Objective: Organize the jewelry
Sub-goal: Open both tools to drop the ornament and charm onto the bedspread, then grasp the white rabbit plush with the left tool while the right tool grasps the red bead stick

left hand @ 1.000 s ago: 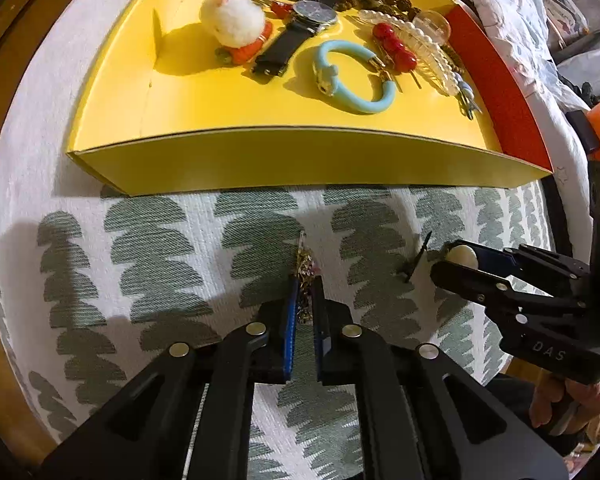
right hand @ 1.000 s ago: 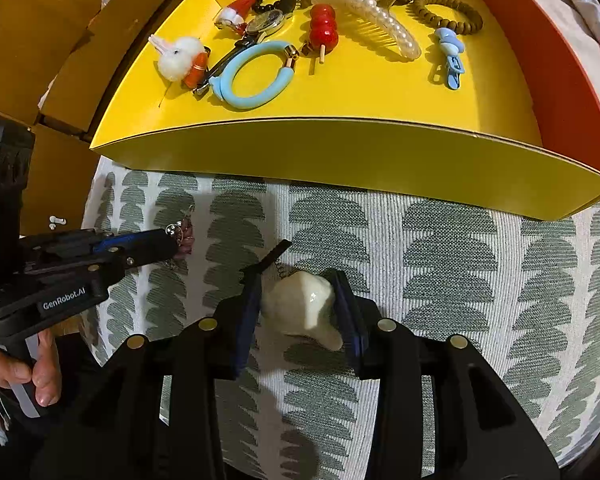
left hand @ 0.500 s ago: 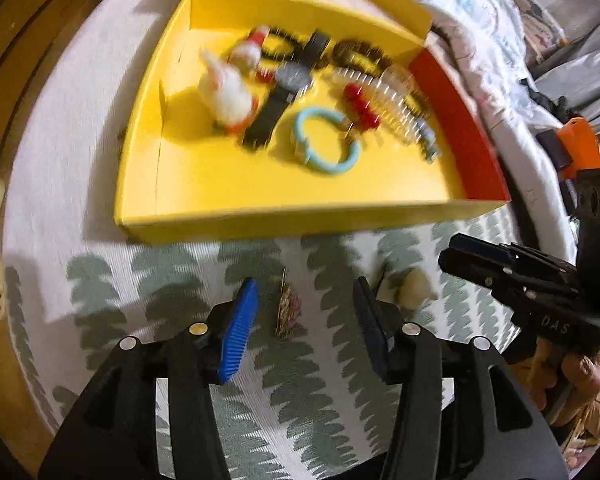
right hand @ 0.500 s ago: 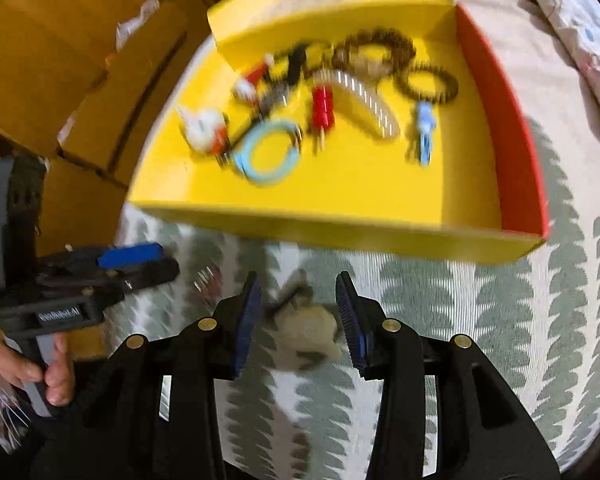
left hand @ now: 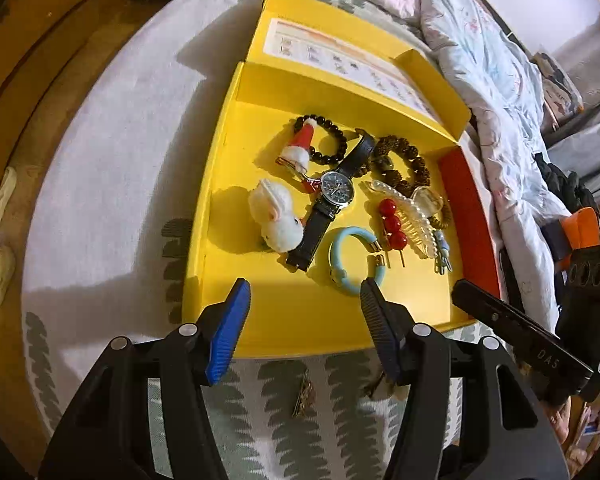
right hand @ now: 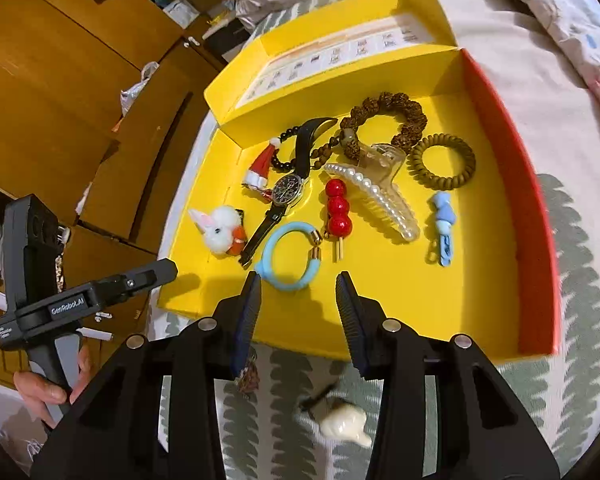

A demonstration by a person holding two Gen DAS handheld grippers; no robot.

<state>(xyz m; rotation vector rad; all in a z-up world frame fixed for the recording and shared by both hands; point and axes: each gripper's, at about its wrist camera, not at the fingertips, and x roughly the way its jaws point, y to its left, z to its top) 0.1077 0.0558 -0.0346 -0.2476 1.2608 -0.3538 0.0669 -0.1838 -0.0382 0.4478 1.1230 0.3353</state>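
Jewelry lies in a yellow tray (right hand: 480,320) on a leaf-patterned cloth (left hand: 268,432): a black-strap watch (right hand: 286,191), a blue bangle (right hand: 290,256), a red bead pin (right hand: 337,209), a pearl hair claw (right hand: 384,196) and a plush rabbit clip (right hand: 220,230). Outside it, near its front wall, a small gold brooch (left hand: 305,393) and a cream charm (right hand: 342,426) rest on the cloth. The left gripper (left hand: 305,328) and right gripper (right hand: 298,314) hover above with jaws spread, both empty

Both wrist cameras look down from close above the near edge of the yellow tray (left hand: 204,240) (right hand: 500,280), left and right, sharing its contents.
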